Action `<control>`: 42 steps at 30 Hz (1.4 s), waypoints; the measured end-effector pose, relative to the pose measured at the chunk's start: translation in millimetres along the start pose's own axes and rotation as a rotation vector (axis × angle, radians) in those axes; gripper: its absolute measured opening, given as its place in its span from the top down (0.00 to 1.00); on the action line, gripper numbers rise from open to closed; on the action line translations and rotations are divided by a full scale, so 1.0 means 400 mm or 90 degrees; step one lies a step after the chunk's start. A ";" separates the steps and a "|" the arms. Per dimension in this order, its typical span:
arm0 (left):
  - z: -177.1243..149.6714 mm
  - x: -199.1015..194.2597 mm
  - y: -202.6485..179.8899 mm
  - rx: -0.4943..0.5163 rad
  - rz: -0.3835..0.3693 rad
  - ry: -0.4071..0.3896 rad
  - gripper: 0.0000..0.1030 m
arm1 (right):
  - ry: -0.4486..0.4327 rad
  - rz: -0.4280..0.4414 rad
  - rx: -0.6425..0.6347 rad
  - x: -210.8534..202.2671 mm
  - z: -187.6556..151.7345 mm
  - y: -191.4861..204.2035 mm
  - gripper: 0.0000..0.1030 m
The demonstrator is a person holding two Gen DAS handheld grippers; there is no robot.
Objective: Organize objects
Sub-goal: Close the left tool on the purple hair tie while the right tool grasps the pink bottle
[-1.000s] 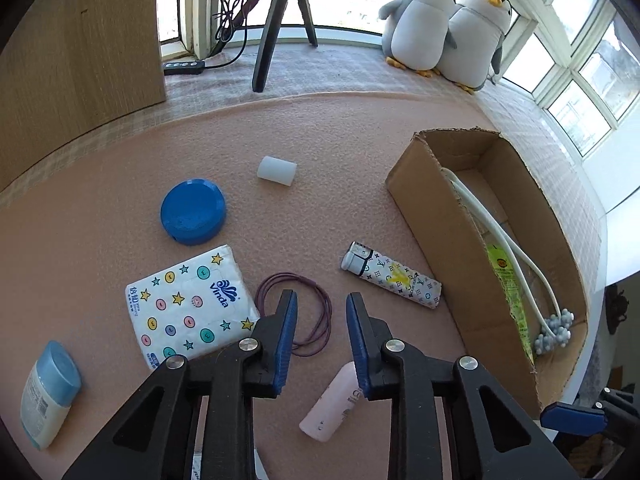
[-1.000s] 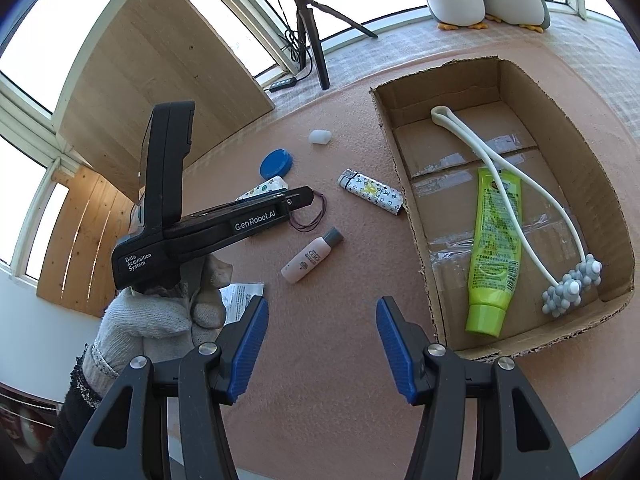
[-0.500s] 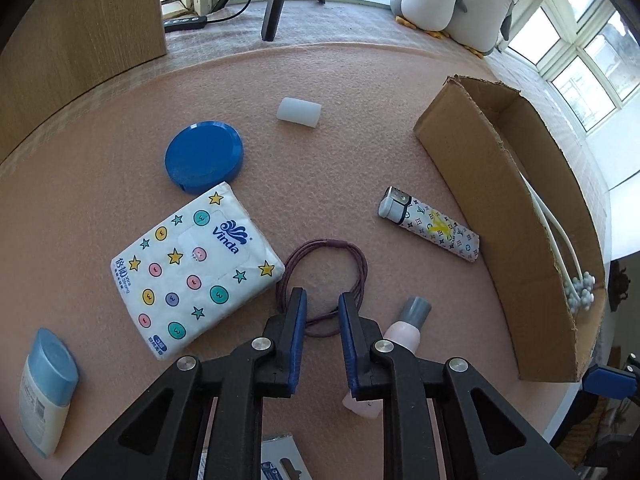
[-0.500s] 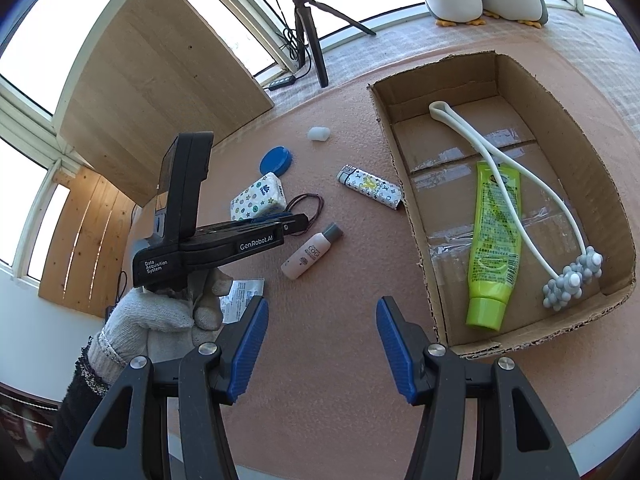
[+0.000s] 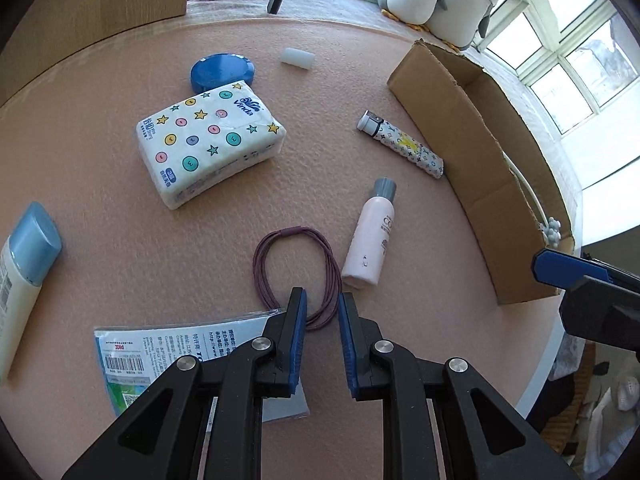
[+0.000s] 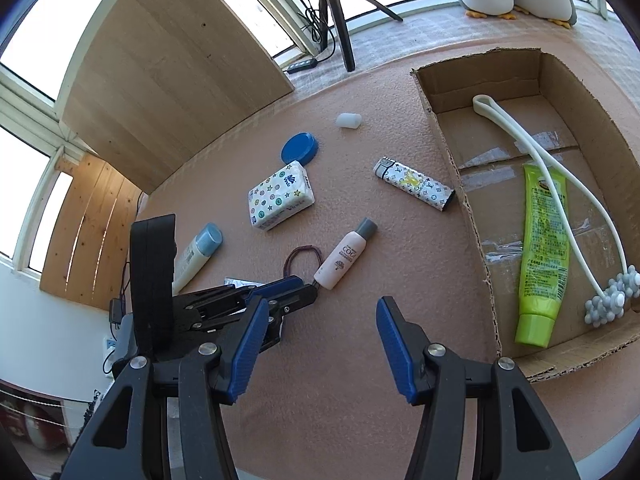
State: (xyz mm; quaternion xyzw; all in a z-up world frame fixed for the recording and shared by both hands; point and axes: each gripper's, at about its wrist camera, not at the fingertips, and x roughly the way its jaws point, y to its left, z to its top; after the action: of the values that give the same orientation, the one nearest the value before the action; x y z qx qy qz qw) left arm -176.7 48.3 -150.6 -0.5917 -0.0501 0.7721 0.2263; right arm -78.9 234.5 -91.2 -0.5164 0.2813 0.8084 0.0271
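Your left gripper (image 5: 322, 312) is down low over the pink surface (image 5: 120, 240), jaws parted by a narrow gap, and the near end of the purple hair tie loop (image 5: 297, 276) runs right into that gap. The pads are not pressed onto it; nothing is grasped. The rest of the loop lies flat ahead of your fingertips. Just to its right, the pink bottle with the grey cap (image 5: 372, 236) lies on its side, its base close beside the loop. Under your left finger sits a flat printed packet (image 5: 160, 352), touching the loop's near edge or very nearly so.

Your right gripper (image 6: 320, 344) hangs spread wide and empty, above bare surface between the left gripper and the cardboard box (image 6: 460, 184).

Further ahead of the loop: the star-patterned tissue pack (image 5: 212, 140), the blue round lid (image 5: 222, 72) at its far corner, a small white cylinder (image 5: 297, 58), and the patterned lighter (image 5: 402, 144) lying near the box's long wall. A blue-capped bottle (image 5: 24, 280) lies off to your left.

In the box, a green tube (image 6: 544, 248) and a white long-handled massager (image 6: 560, 184) lie along the floor, with bare cardboard at the far end. The surface edge curves close behind the box's near corner.
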 end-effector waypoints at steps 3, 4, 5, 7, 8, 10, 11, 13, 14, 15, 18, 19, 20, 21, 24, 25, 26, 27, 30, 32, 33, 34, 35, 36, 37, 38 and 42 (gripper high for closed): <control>-0.035 -0.009 -0.005 -0.004 -0.017 0.002 0.82 | 0.017 -0.009 0.003 0.047 0.015 0.009 0.49; -0.043 -0.011 -0.006 -0.002 -0.019 0.002 0.82 | 0.023 -0.013 0.007 0.062 0.019 0.009 0.49; -0.052 -0.014 -0.006 -0.002 -0.021 0.003 0.82 | 0.027 -0.018 0.010 0.075 0.023 0.009 0.49; -0.068 -0.019 -0.007 -0.003 -0.027 0.004 0.82 | 0.037 -0.028 0.008 0.101 0.029 0.014 0.49; -0.076 -0.022 -0.006 -0.003 -0.028 0.004 0.82 | 0.039 -0.035 0.007 0.113 0.031 0.016 0.49; -0.096 -0.031 -0.003 -0.010 -0.028 0.007 0.82 | 0.052 -0.039 0.011 0.138 0.038 0.013 0.49; -0.099 -0.036 -0.004 -0.016 -0.031 0.007 0.82 | 0.055 -0.040 0.020 0.150 0.041 0.011 0.49; -0.101 -0.042 -0.004 -0.019 -0.026 0.003 0.82 | 0.060 -0.052 0.034 0.172 0.050 0.002 0.49; -0.104 -0.045 -0.003 -0.013 -0.018 0.000 0.82 | 0.060 -0.062 0.038 0.182 0.053 -0.002 0.49; -0.105 -0.047 -0.001 -0.007 -0.010 0.000 0.82 | 0.062 -0.075 0.042 0.192 0.057 -0.007 0.49; -0.099 -0.040 -0.006 -0.001 -0.012 0.002 0.81 | 0.068 -0.097 0.043 0.219 0.063 -0.016 0.49; -0.098 -0.035 -0.015 0.004 -0.013 0.002 0.78 | 0.057 -0.104 0.033 0.217 0.065 -0.013 0.49; -0.098 -0.033 -0.021 0.011 -0.014 0.004 0.74 | 0.060 -0.118 0.019 0.221 0.068 -0.007 0.49; -0.099 -0.029 -0.027 0.018 -0.014 0.005 0.72 | 0.062 -0.125 0.006 0.224 0.069 -0.002 0.49; -0.106 -0.025 -0.058 0.047 -0.010 0.011 0.59 | 0.064 -0.154 -0.038 0.227 0.064 0.009 0.58; -0.110 -0.023 -0.070 0.060 0.004 0.009 0.59 | 0.064 -0.166 -0.053 0.225 0.060 0.010 0.64; -0.112 -0.020 -0.080 0.073 0.018 0.006 0.60 | 0.064 -0.172 -0.064 0.223 0.057 0.009 0.70; -0.115 -0.018 -0.089 0.086 0.031 0.004 0.60 | 0.065 -0.175 -0.073 0.220 0.054 0.006 0.72; -0.122 -0.015 -0.105 0.120 0.079 -0.004 0.74 | 0.066 -0.164 -0.070 0.209 0.048 -0.012 0.81; -0.124 -0.018 -0.099 0.124 0.095 -0.009 0.88 | 0.066 -0.154 -0.062 0.200 0.043 -0.025 0.82; -0.124 -0.020 -0.092 0.119 0.093 -0.011 0.90 | 0.065 -0.150 -0.062 0.197 0.040 -0.028 0.82; -0.124 -0.022 -0.084 0.113 0.092 -0.012 0.95 | 0.064 -0.148 -0.063 0.194 0.035 -0.031 0.82; -0.124 -0.024 -0.077 0.107 0.086 -0.013 0.96 | 0.064 -0.147 -0.064 0.190 0.032 -0.034 0.81; -0.124 -0.026 -0.072 0.101 0.082 -0.014 0.97 | 0.063 -0.145 -0.065 0.186 0.027 -0.036 0.81; -0.126 -0.028 -0.068 0.096 0.081 -0.016 0.97 | 0.064 -0.141 -0.065 0.182 0.023 -0.039 0.82; -0.127 -0.029 -0.065 0.090 0.077 -0.017 0.98 | 0.064 -0.136 -0.063 0.179 0.019 -0.040 0.82; -0.128 -0.040 -0.031 0.031 0.035 -0.018 0.98 | 0.063 -0.121 -0.056 0.157 -0.002 -0.053 0.82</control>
State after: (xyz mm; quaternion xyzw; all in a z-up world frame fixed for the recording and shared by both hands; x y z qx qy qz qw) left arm -122.0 43.0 -147.2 -0.5764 -0.0184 0.7873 0.2183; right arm -100.7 236.4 -153.9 -0.5804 0.1963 0.7875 0.0669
